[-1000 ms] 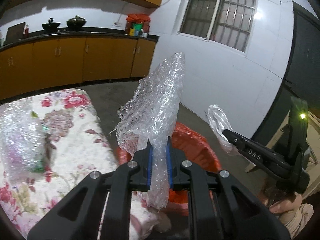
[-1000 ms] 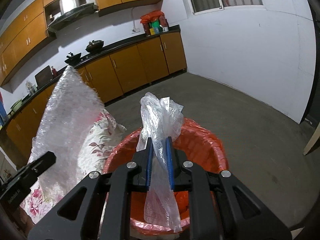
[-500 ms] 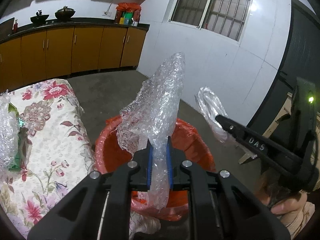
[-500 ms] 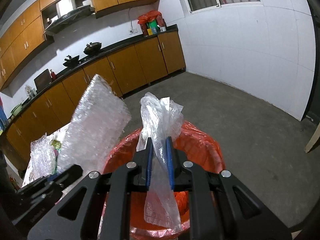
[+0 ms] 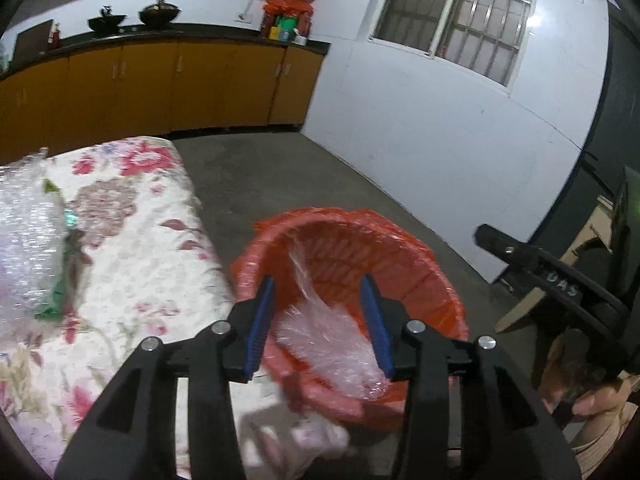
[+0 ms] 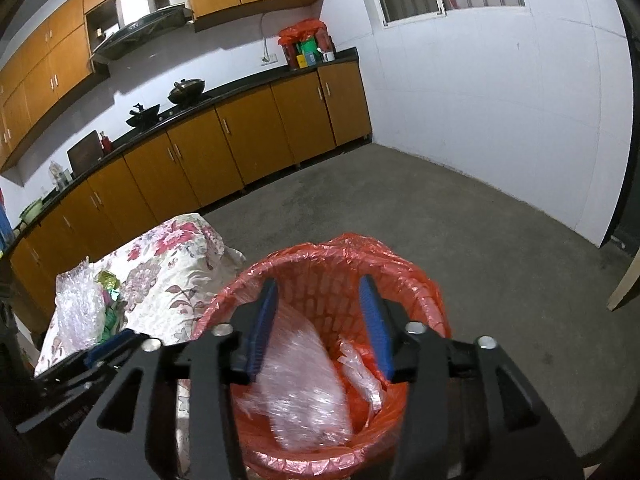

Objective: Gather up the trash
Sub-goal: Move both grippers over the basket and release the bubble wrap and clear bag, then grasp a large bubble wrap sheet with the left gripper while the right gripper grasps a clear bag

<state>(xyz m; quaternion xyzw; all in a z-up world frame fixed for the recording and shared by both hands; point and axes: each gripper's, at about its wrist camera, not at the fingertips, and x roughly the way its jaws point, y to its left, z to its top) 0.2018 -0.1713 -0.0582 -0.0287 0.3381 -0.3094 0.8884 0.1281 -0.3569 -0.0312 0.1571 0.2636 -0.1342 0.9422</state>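
Trash dropped into the bin

Both hand-held grippers, left (image 5: pixel 320 320) and right (image 6: pixel 318 326), have just been opening; bubble wrap (image 6: pixel 300 392) and plastic bag (image 6: pixel 362 376) lie released inside the red bin (image 6: pixel 420 280).

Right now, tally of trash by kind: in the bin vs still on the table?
In the red bin:
Bubble wrap sheet: 1
Clear plastic bag: 1
On the floral table:
Bubble wrap wad: 1
Green wrapper: 1
Total: 4
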